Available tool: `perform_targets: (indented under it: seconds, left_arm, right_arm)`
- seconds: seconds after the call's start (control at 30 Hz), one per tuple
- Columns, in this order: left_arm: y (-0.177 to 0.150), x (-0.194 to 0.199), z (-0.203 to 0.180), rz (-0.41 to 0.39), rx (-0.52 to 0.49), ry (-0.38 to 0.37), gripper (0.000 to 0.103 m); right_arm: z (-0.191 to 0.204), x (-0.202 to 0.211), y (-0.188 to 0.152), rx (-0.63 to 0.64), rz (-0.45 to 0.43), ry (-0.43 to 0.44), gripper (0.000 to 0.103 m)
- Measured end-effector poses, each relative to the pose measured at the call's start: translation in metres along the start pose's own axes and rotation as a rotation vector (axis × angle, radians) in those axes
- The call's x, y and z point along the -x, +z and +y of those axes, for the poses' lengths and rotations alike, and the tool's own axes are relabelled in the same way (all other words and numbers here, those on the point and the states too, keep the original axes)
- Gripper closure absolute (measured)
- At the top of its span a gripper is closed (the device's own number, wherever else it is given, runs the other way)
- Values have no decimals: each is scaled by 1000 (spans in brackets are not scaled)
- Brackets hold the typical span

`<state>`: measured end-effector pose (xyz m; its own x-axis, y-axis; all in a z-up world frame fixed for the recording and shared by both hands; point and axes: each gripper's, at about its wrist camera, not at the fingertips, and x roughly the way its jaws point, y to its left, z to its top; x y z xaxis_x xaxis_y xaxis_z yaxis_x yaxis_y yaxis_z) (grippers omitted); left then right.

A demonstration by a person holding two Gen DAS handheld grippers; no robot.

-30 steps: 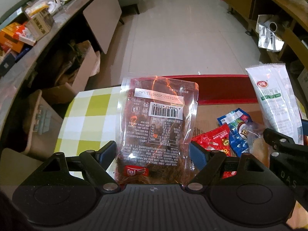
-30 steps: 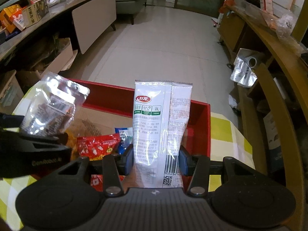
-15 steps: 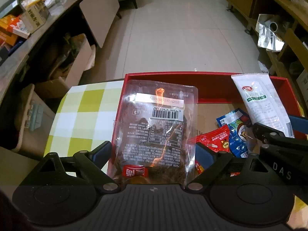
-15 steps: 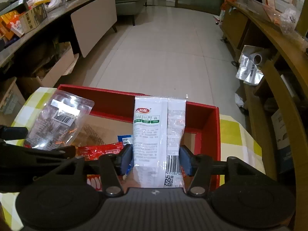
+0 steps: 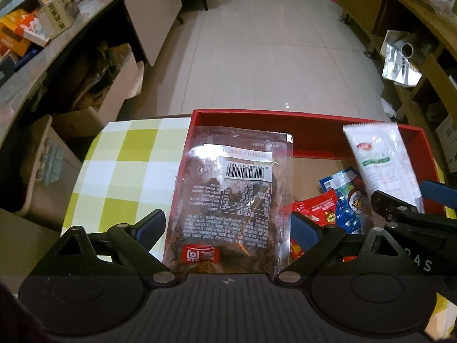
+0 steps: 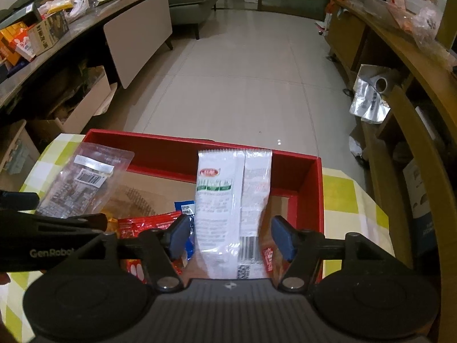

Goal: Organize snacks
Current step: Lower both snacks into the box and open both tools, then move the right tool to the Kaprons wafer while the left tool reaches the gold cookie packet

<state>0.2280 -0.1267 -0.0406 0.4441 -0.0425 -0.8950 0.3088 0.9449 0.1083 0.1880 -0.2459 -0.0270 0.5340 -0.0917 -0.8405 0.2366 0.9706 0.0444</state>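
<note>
Left claw (image 5: 228, 228) released, clear dark-snack bag (image 5: 231, 200) loose between; right claw (image 6: 230, 235) just opening off white packet (image 6: 234, 200), packet's base hidden.

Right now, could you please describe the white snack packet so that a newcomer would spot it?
Find the red box on the checked tablecloth. At its right end lies a long white packet with a green band, unlike the clear pouch of dark food.

- Pale floor tiles (image 6: 242, 85) are being lit from overhead.
- A cluttered counter (image 6: 85, 20) is being flanked by wooden shelving (image 6: 414, 91).
- A grey sofa (image 6: 191, 3) is being kept at the back.
</note>
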Motion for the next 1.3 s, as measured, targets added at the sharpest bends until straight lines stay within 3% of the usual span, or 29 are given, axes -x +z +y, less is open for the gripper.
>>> perform_targets:
  seconds: [0.33,0.47,0.73,1.1,1.3]
  left_arm:
    - [1,11,4,-20,36,-66,7]
    - [1,15,0,-50,18,-43,1]
    - [-5,24,-1,-50,1,-49,0]
    - [-65,46,-4,2,-104,-10,0]
    - [-104,54,6,54,-118,-39,0]
  right_arm:
    - [-4,4,0,-15,-10,-3,31]
    - [-7,7,0,-24,-15,-13,31]
    - [-8,23,-8,-13,-16,-22,29]
    - [7,55,-60,75,65,-46,25]
    - [18,69,-96,113,118,-35,25]
